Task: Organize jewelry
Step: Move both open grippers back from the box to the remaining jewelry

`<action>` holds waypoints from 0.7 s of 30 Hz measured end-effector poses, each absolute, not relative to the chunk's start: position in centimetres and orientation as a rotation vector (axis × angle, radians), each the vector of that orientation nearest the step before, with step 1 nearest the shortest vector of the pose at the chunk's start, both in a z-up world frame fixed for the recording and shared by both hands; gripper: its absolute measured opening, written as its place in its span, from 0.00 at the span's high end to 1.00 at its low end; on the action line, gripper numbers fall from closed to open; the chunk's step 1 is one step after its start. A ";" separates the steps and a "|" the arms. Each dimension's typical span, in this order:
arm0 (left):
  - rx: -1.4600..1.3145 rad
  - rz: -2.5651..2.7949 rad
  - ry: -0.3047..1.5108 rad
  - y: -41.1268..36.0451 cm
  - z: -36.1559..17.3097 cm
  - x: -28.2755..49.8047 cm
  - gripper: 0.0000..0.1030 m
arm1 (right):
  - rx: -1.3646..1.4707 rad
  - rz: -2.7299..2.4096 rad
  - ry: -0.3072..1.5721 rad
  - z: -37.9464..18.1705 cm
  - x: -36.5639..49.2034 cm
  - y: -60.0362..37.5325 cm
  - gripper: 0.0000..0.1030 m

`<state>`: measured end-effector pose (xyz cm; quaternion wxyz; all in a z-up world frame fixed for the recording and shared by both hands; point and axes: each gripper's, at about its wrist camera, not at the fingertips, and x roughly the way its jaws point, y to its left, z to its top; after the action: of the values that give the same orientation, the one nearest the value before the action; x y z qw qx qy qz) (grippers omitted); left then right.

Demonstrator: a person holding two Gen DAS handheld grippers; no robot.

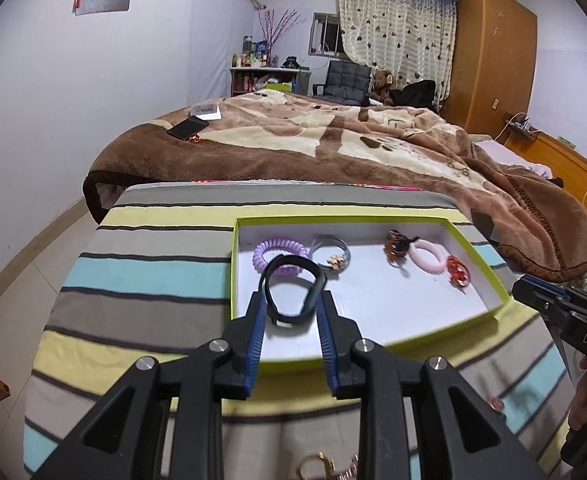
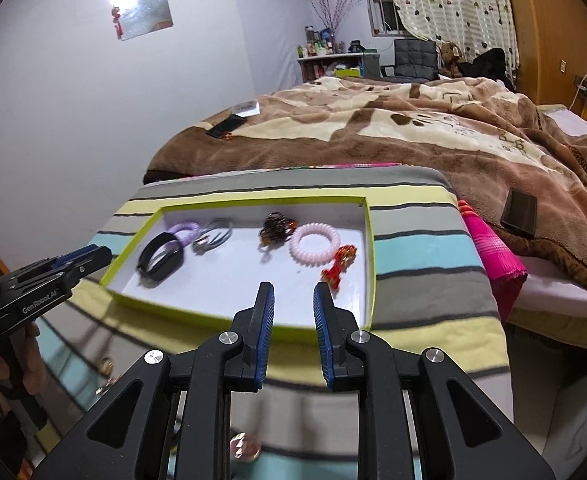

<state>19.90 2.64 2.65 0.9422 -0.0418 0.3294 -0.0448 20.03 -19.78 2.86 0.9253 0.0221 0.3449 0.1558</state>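
The shallow tray point(image 1: 481, 258) with green rim and white floor lies on the striped table point(image 1: 145, 280), which abuts a bed covered by a brown blanket point(image 1: 333, 148).

Tray contents, six items:
- one black band point(image 2: 160, 259), at the tray's left end, resting on the tray floor and overlapping the purple coil;
- one purple coil tie point(image 1: 279, 254);
- one grey ring bundle point(image 1: 330, 254);
- one brown clip point(image 1: 397, 246);
- one pink coil tie point(image 1: 427, 259);
- one red ornament point(image 1: 457, 273).

The left tool point(image 1: 291, 300) is spread, its two pads standing either side of the black band; the right wrist view shows it beside the tray's left wall. The right tool point(image 2: 292, 294) is also spread and empty, over the tray's near rim, just beside the red ornament.

On the blanket: one phone point(image 1: 187, 128), one white box point(image 1: 205, 111), one dark case point(image 2: 519, 212). A pink cloth point(image 2: 493, 252) lies between table and bed.
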 end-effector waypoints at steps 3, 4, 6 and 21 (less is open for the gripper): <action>-0.080 -0.098 0.652 2.5 2.9 18.0 0.74 | 0.052 0.332 0.693 3.1 18.2 -19.9 0.80; -0.078 -0.099 0.647 2.5 3.1 17.4 0.74 | 0.055 0.334 0.689 3.1 17.6 -20.0 0.80; -0.077 -0.100 0.638 2.4 3.2 16.1 0.74 | 0.066 0.337 0.683 3.1 16.3 -20.3 0.80; -0.063 -0.118 0.613 1.8 2.4 9.1 0.74 | 0.122 0.363 0.679 2.5 9.9 -21.1 0.80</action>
<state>9.14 1.81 2.42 0.9513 -0.0310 0.3013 -0.0579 9.95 -21.06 2.52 0.9251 0.0593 0.3308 0.1769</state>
